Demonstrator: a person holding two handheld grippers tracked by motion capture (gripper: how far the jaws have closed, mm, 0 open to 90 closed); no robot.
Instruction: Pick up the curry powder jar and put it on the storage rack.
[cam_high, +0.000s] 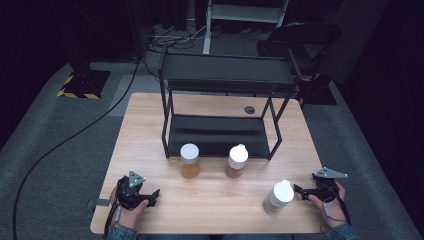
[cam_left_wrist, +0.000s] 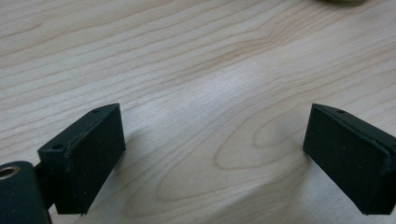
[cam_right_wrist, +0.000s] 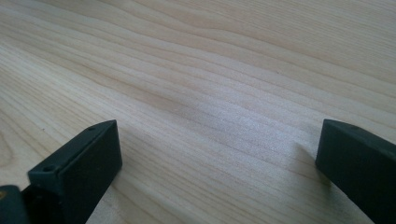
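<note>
Near the front right corner of the bench (cam_high: 150, 120), the white-capped jar (cam_high: 278, 197) nearest my right claw (cam_high: 300, 190) stands upright on the wood, just beside the claw tips and not touching them. My right claw is spread wide with nothing between its pads; in the right gripper view the right claw (cam_right_wrist: 217, 163) shows bare wood grain between the two black jaws. My right hand (cam_high: 331, 200) rests at the bench edge, the grey three-cornered plate (cam_high: 330, 173) on top of the claw. My left claw (cam_high: 154, 196) sits near the front left corner, well apart from all jars, also spread and empty; in the left gripper view the left claw (cam_left_wrist: 215, 154) frames plain wood. My left hand (cam_high: 131, 207) holds it low over the bench surface. Two further jars stand toward the middle of the bench: an amber jar (cam_high: 190, 160) with a flat white lid and, to its right, a second amber jar (cam_high: 236, 161) with a white cap. Both stand upright just in front of the black two-tier shelf rack (cam_high: 225, 75), whose lower tier lies directly behind them.
</note>
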